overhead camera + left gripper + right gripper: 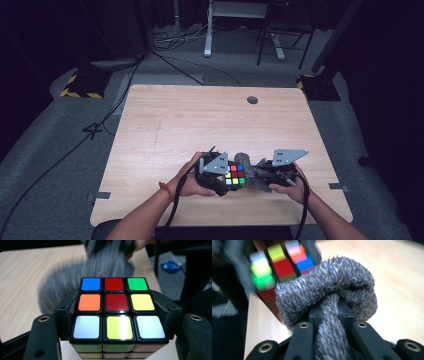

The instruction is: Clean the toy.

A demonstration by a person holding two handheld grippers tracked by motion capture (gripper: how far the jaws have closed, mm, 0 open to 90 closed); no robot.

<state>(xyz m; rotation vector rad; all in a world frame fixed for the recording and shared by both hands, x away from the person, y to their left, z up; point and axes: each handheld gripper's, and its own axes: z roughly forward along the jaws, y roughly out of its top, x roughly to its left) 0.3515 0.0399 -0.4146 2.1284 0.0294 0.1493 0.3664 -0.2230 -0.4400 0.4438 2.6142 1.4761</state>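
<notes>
Left gripper (227, 176) clamped on cube (235, 175), pads pressing its two side faces in the left gripper view, cube (117, 312) sitting square between the jaws. Top face there reads blue, red, green on the far row, orange, red, yellow in the middle, white, yellow, white on the near row. Right gripper (260, 176) closed on a grey cloth (250, 172); in the right gripper view the cloth (332, 297) runs up between the two jaws as a pinched band and folds over their tips into a thick fuzzy loop. Cloth bunch sits right against the cube (279, 265) in that view, on the side facing the right gripper; whether it actually presses on the face I cannot tell, cube is blurred there. Left gripper view shows the cloth (82, 277) blurred just behind the cube's far edge. Both grippers point at each other, tips meeting at the cube, held by the left hand (192, 182) and right hand (290, 185). Red band on the left wrist. All of this is near the front edge of the table (200, 120), about the middle of that edge; whether the cube rests on the wood or is lifted off it I cannot tell. Small dark round hole (252, 100) near the far edge, right of centre. Rest of the tabletop is plain light wood.
</notes>
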